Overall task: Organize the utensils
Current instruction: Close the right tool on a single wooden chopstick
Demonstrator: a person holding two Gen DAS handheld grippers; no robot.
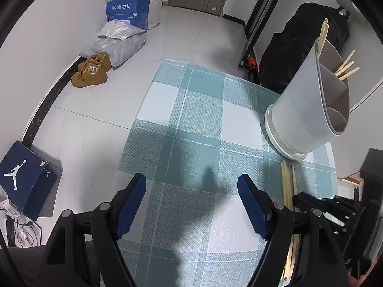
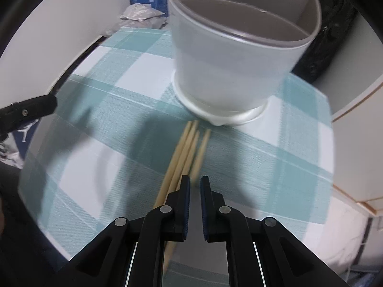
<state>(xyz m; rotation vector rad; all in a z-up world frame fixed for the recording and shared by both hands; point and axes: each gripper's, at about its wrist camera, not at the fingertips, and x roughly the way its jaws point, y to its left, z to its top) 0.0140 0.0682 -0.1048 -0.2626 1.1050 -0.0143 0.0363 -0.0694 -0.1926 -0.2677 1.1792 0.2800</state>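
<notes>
A grey divided utensil holder (image 1: 311,100) on a white base stands at the right of the checked teal tablecloth (image 1: 191,110), with several wooden chopsticks (image 1: 344,68) in its far compartment. More loose chopsticks (image 2: 184,148) lie on the cloth in front of the holder (image 2: 239,55). My right gripper (image 2: 194,181) points down at their near part, its jaws closed to a narrow slit with the rightmost chopstick (image 2: 201,150) running in between the tips. My left gripper (image 1: 191,181) hovers open over bare cloth to the left, with nothing between its fingers.
On the floor to the left lie brown shoes (image 1: 92,71), grey parcels (image 1: 119,43), a blue carton (image 1: 129,12) and a dark shoe box (image 1: 24,174). A black bag (image 1: 299,47) leans behind the table. A white cabinet edge (image 2: 354,119) borders the table on the right.
</notes>
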